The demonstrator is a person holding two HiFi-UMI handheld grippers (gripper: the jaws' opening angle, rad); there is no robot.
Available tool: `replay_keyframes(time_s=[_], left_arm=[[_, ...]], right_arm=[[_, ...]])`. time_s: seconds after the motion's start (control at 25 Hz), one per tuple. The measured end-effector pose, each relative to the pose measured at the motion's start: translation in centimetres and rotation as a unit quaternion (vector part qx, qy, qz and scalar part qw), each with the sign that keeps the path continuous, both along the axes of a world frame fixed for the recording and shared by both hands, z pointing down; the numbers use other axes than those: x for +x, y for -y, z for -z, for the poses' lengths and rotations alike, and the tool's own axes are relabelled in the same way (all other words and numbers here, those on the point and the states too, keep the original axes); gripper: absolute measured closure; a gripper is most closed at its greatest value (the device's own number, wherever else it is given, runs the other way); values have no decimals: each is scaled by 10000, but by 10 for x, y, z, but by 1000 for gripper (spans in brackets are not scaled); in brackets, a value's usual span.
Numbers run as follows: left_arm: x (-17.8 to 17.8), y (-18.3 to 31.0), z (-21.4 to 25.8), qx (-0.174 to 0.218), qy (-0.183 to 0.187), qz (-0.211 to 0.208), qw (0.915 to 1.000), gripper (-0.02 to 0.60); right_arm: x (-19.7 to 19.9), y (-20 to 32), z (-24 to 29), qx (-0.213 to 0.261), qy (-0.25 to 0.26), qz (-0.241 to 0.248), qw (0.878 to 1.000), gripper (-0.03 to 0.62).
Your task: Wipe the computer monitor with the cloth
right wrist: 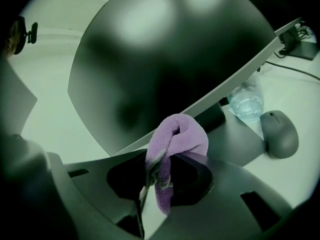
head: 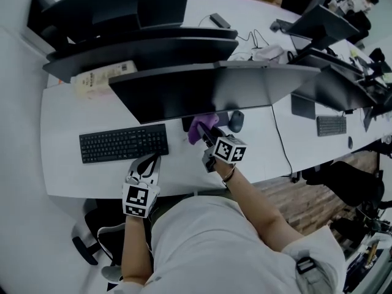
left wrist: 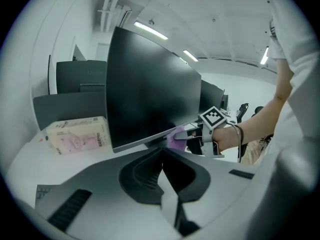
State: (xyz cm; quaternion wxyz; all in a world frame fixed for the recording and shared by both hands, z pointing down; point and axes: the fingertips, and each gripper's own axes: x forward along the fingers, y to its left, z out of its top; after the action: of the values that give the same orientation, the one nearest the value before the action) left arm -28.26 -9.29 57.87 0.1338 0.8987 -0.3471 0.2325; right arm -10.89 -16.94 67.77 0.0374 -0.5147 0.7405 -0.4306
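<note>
Purple cloth at the screen's bottom edge, ready to wipe.

The right tool [right wrist: 160,176] is clamped on the cloth [right wrist: 177,134], whose folded bulge sits at the lower bezel of the monitor [right wrist: 150,69]. The left tool [left wrist: 162,169] is closed on nothing, low over the bench [head: 61,164]. I judge that a good wipe presses the bulge lightly against the glass and uses overlapping sweeps, away from the water glass [right wrist: 247,101]. Count: one cloth, one glass, one mouse [right wrist: 279,133], one tissue pack [head: 104,77], two keyboards [head: 124,143], and several monitors.
</note>
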Motion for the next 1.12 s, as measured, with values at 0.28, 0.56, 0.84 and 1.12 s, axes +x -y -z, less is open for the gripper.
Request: replay_keyframes(time_s=[0.28,0.56,0.84,1.12], left_arm=[[-30,0,-4,-1,-7,133,9999,580],[-60,-1,-5,-28,0,347,9994,580],[-85,-5,-6,-41,-3,652,9979,580],[-114,-13,-9,-83,14,1012,9948,580]], right_arm=[[-51,1,2,-13,8,305,9995,490],[-109,3,3,-64,383,662,9971,490],[-168,4,9,-62,704,1132,9911,490],[-225,5,11,-144,966,1579,9826,490]])
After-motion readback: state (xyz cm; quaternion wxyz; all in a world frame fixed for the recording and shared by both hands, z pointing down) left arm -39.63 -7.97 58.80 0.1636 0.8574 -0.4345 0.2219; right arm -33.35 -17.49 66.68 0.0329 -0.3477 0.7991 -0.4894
